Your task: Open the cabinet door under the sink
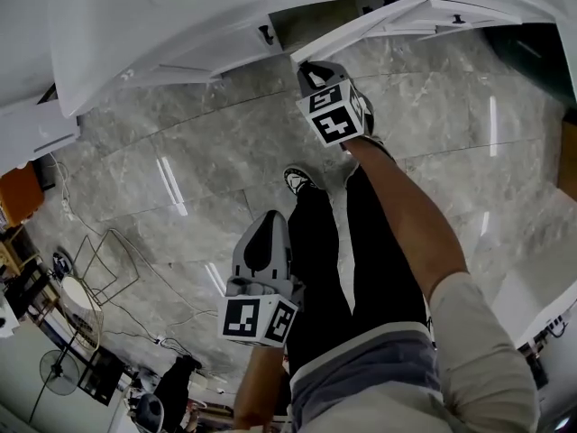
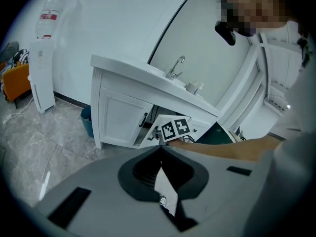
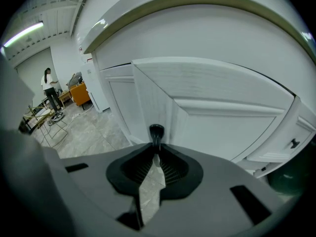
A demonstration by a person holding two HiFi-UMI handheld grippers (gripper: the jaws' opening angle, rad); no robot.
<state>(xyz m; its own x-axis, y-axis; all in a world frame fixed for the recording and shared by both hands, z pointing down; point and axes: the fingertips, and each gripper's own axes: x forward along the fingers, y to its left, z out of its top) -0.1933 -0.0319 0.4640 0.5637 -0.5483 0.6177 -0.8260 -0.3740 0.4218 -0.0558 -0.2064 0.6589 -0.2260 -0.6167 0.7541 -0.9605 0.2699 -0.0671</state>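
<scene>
The white sink cabinet (image 2: 123,90) has its right-hand door (image 3: 217,117) swung out from the front. That door's black handle (image 3: 156,131) sits pinched between the jaw tips of my right gripper (image 3: 156,145). From the head view the right gripper (image 1: 313,69) reaches the open door's edge (image 1: 361,27). The other door (image 2: 121,117) stays closed, with its dark handle (image 2: 144,120) showing. My left gripper (image 1: 269,222) hangs back over the floor, away from the cabinet. In its own view the left gripper (image 2: 160,149) has its tips together and holds nothing.
A water dispenser (image 2: 43,68) stands left of the cabinet, with a blue bin (image 2: 86,120) at the cabinet's side. A wire stool (image 1: 104,264) and a fan (image 1: 59,370) are on the marble floor to the left. My own legs and shoe (image 1: 297,180) are below. A person (image 3: 49,89) stands far off.
</scene>
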